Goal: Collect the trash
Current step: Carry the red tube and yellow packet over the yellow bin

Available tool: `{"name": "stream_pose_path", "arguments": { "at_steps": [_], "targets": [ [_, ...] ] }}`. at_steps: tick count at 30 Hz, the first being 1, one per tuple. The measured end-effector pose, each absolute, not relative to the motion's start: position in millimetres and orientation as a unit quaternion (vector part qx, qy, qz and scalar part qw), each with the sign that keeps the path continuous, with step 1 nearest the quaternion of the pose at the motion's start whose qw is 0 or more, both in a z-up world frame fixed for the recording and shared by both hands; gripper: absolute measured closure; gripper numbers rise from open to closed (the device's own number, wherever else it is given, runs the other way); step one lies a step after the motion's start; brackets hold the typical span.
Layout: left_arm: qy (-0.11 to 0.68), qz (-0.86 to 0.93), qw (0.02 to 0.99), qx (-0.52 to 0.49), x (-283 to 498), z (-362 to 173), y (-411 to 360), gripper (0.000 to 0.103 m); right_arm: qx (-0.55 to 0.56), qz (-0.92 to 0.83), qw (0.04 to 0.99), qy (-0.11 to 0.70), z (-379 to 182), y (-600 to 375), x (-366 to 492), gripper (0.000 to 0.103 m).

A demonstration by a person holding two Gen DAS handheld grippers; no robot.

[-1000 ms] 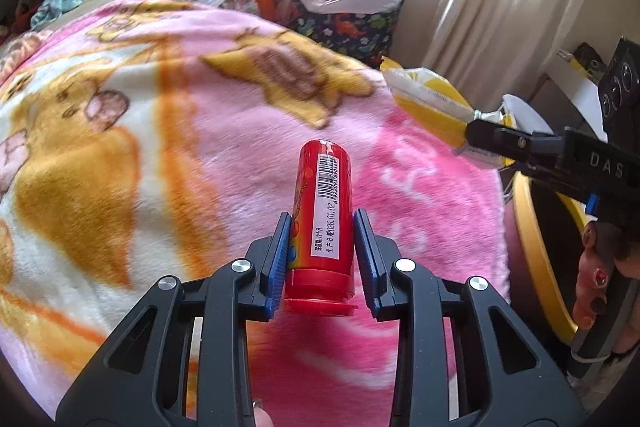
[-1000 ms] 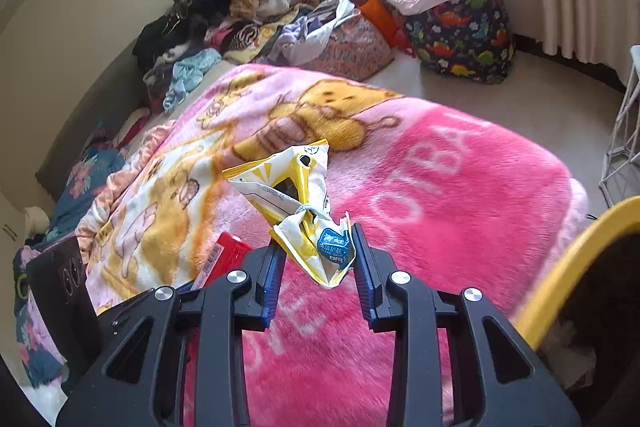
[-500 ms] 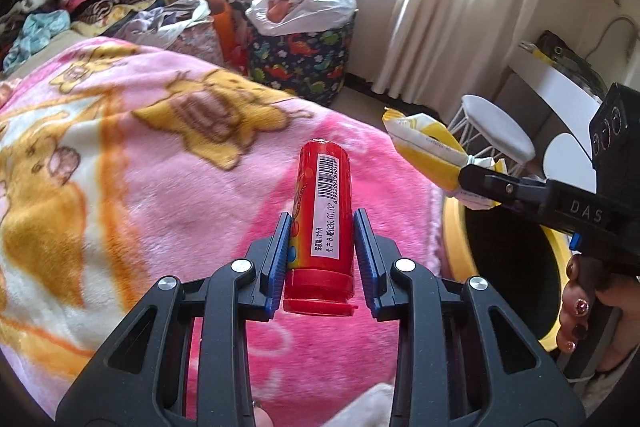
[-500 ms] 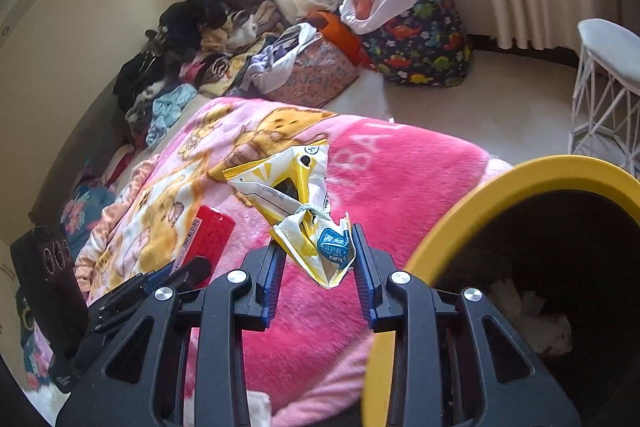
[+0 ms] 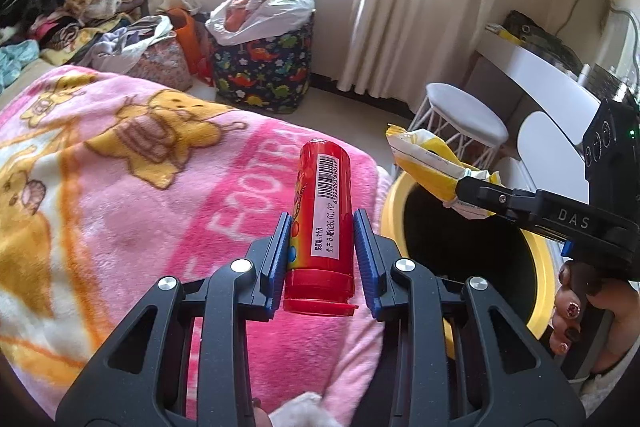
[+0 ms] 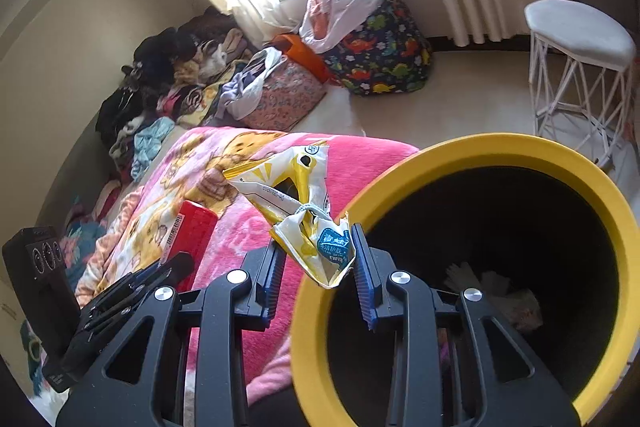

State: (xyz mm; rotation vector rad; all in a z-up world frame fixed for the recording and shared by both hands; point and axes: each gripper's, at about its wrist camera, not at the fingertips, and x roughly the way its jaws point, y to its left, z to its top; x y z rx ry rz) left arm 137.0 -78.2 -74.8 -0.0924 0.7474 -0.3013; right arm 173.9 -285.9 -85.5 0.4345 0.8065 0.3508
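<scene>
Delivery to the round yellow-rimmed black bin (image 6: pixel 480 147) is in hand: the right hand-held gripper (image 6: pixel 318 259) pinches a crumpled yellow-and-white snack wrapper (image 6: pixel 296 195) at the bin's near rim, while the left hand-held gripper (image 5: pixel 322 247) clamps a red cylindrical plastic candy tube (image 5: pixel 324 211) beside the bin, over the pink fleece blanket (image 5: pixel 140 187). Next, I judge, each must be carried over the bin's mouth before its jaws part

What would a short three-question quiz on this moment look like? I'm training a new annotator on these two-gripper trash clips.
1. True or false: the left gripper holds a red tube.
2. What does the right gripper hold? A) yellow snack wrapper B) sock C) bottle
3. Fill in: the bin with the yellow rim is lined in ____.

Key: 1 true. 2 A, the yellow snack wrapper. 3 black.
</scene>
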Motion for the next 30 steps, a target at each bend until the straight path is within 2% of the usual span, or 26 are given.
{"name": "stream_pose_path", "arguments": {
  "at_steps": [30],
  "targets": [
    [0.372, -0.251, 0.893, 0.026, 123.0, -82.8, -184.9, 0.078, 0.246, 0.048, 0.889, 0.382, -100.1, -377.9, 130.3, 0.072]
  ]
}}
